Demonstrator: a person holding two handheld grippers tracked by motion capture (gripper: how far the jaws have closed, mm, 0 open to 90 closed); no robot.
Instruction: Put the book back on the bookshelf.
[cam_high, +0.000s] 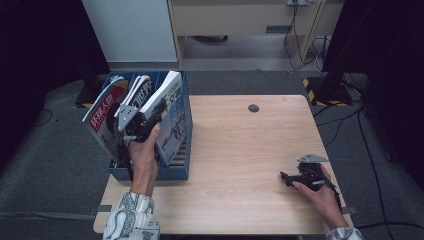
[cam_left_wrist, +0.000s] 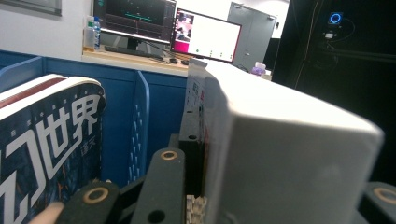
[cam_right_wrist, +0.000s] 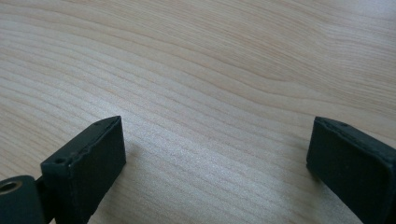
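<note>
My left tongs (cam_high: 145, 117) are closed on the thick white-edged book (cam_high: 167, 107), which stands tilted in the blue file rack (cam_high: 184, 131), in its compartment nearest the bare desk (cam_high: 240, 150). In the left gripper view I see one black jaw pressed flat against the book's (cam_left_wrist: 280, 149) cover, with the page block swelling out to the other side; the far jaw is hidden behind it, so I judge the grip from the pad contact on this side. My left hand (cam_high: 144, 155) comes up from the rack's near edge.

Next to that book, one compartment further from the desk's open side, stands a dark magazine with large white characters (cam_high: 141, 94), its cover (cam_left_wrist: 51, 140) close by my jaw in the left gripper view. Beyond it, at the rack's outer end, leans a red-covered magazine (cam_high: 102, 112).

My right tongs (cam_high: 286, 176) rest well apart from the rack, low on the desk near its opposite edge, pointing back towards the rack. In the right gripper view their two jaws stand wide apart above bare wood (cam_right_wrist: 210, 84), with nothing between them. My right hand (cam_high: 320, 192) holds them there.
</note>
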